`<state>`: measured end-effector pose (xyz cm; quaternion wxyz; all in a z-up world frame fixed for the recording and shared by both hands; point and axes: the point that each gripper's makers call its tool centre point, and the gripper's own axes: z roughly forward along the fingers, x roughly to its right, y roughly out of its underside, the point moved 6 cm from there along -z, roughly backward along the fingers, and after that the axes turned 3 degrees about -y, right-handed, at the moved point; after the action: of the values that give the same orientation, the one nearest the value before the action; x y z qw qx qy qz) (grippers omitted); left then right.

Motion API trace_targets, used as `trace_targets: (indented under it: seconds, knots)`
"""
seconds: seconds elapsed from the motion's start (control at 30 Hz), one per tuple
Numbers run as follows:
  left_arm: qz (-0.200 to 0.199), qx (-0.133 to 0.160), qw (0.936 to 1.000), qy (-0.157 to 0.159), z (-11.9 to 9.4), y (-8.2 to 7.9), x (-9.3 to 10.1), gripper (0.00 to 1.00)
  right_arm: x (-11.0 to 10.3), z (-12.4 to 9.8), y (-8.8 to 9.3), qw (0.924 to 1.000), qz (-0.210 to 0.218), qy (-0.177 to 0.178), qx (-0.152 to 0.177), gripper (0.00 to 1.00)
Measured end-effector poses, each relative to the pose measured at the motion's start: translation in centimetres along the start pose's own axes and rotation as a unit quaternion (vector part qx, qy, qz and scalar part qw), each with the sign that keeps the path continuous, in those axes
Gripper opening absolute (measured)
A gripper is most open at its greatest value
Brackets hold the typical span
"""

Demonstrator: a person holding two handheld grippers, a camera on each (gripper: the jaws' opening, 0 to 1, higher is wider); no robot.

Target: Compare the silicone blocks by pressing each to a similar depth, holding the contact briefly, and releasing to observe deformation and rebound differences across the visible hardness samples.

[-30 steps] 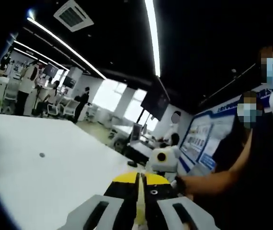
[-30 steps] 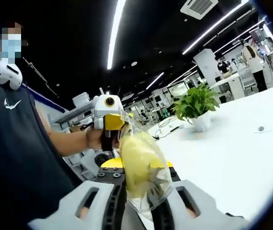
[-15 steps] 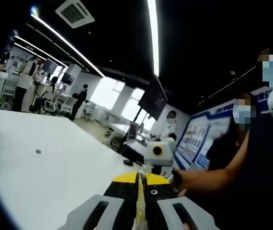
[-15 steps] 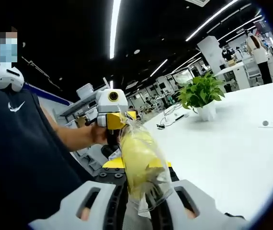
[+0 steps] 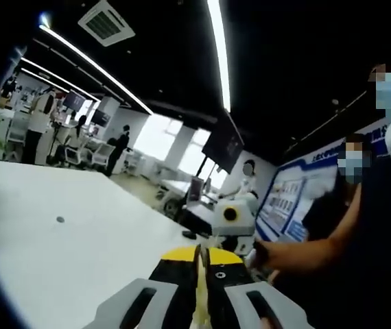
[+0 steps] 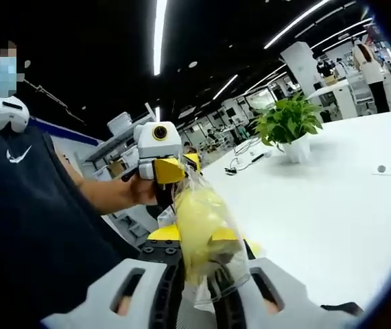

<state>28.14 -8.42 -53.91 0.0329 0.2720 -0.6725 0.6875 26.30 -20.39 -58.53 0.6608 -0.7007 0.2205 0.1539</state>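
Two grippers hold one clear bag with a yellow block above a white table.

In the right gripper view, the left gripper (image 6: 171, 171) pinches the top of the bag (image 6: 206, 240), whose lower end sits clamped in the right gripper (image 6: 199, 291). The block (image 6: 195, 226) looks pale yellow, soft-edged, perhaps silicone. One potted plant (image 6: 290, 127) stands on the table (image 6: 319, 205). No writing is readable.

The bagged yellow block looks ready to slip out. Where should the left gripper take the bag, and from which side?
Judging by the right gripper view, take the clear bag at its upper neck, where the left gripper sits, coming from above; the film is thin there, while the yellow block bulges below, between the right gripper jaws.
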Motion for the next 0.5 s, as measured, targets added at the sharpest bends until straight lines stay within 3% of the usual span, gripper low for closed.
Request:
trace_targets:
  seconds: [0.13,0.2,0.37,0.4,0.43,0.5]
  knots:
    - [0.005,0.006,1.0,-0.003,-0.1,0.11,-0.09,0.03,0.01,0.04,-0.09,1.0,0.003,0.005,-0.002,0.06]
    - [0.013,0.017,0.9997,0.01,-0.27,-0.04,0.25,0.04,-0.15,0.07,-0.17,1.0,-0.003,0.005,0.0,0.05]
    - [0.028,0.021,0.9993,-0.009,-0.4,-0.39,0.33,0.01,-0.13,0.21,-0.41,0.9999,0.002,0.004,0.013,0.06]
    - [0.003,0.018,0.9997,-0.019,-0.43,-0.39,0.16,0.01,-0.16,0.31,-0.4,0.9998,0.01,0.0,0.015,0.07]
    - [0.005,0.016,0.9997,-0.02,-0.43,-0.42,0.04,0.0,-0.08,0.4,-0.35,0.9998,0.012,0.001,0.017,0.07]
    - [0.009,0.015,0.9995,-0.028,-0.48,-0.26,-0.12,0.0,0.35,0.62,-0.18,0.9995,-0.002,0.023,0.022,0.09]
